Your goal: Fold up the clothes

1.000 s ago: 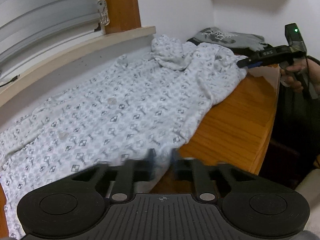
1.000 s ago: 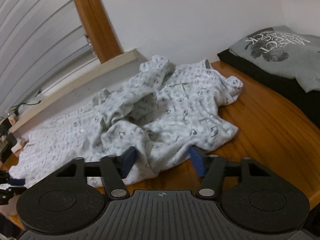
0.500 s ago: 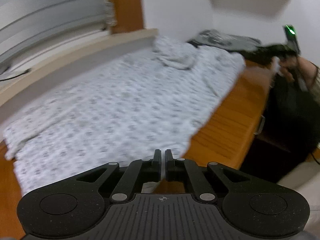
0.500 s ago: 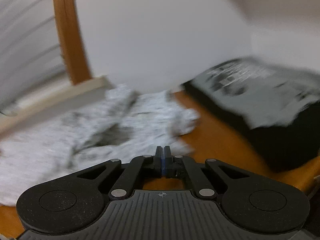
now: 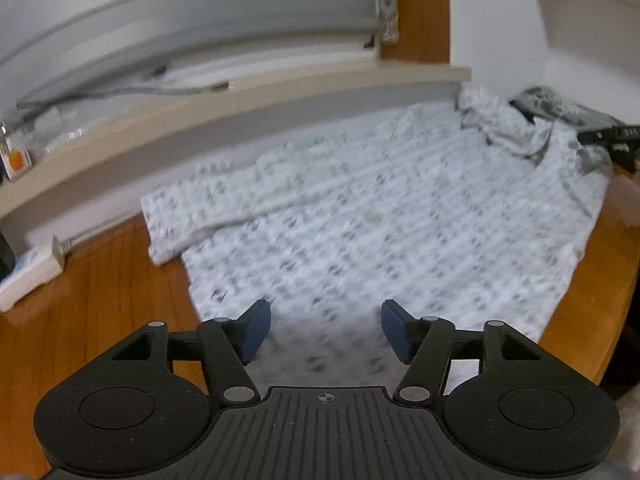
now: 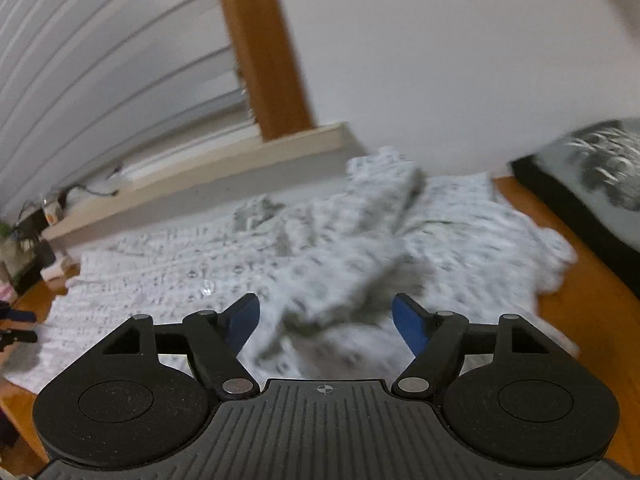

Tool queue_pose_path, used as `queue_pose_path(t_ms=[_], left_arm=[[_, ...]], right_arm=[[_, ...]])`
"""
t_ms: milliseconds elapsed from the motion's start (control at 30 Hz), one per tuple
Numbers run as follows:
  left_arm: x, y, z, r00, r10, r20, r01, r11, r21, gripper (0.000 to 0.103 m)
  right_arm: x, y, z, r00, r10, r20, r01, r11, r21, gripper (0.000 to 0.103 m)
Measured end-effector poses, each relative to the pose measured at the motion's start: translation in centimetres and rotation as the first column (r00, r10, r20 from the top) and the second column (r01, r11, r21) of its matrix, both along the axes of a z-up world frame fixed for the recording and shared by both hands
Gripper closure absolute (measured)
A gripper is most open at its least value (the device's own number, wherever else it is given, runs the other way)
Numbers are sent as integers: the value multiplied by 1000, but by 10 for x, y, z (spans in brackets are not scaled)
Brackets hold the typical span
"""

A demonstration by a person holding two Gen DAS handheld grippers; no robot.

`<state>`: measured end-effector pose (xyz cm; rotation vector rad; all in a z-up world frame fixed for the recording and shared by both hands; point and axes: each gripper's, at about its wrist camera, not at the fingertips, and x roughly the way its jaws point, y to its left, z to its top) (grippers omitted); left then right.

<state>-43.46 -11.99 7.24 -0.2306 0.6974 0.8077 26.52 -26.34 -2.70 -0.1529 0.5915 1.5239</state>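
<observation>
Shirt (image 5: pixel 400 216) now released, spread flat, collar rumpled.

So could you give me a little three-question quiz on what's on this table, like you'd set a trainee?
1. True or false: the patterned shirt is already folded into a neat square.
2. What does the shirt lie on: A) carpet, B) wooden table, C) bed?
3. Are the jaws of the left gripper and right gripper open or shut?

Key: 1 false, it lies spread out with its far end bunched. 2 B. 3 Both open, pads clear of the cloth; they have just been opening.
</observation>
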Motion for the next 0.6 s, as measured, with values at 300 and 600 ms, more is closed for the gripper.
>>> queue_pose_path(t_ms=[300, 600], left_arm=[[-18, 3, -10, 999, -20, 30, 21, 999, -34, 102], [-35, -31, 30, 993, 31, 117, -48, 989, 142, 103]], right_arm=[[-2, 29, 1, 998, 49, 46, -46, 996, -71, 82], [-6, -23, 49, 993, 26, 117, -41, 992, 123, 93]])
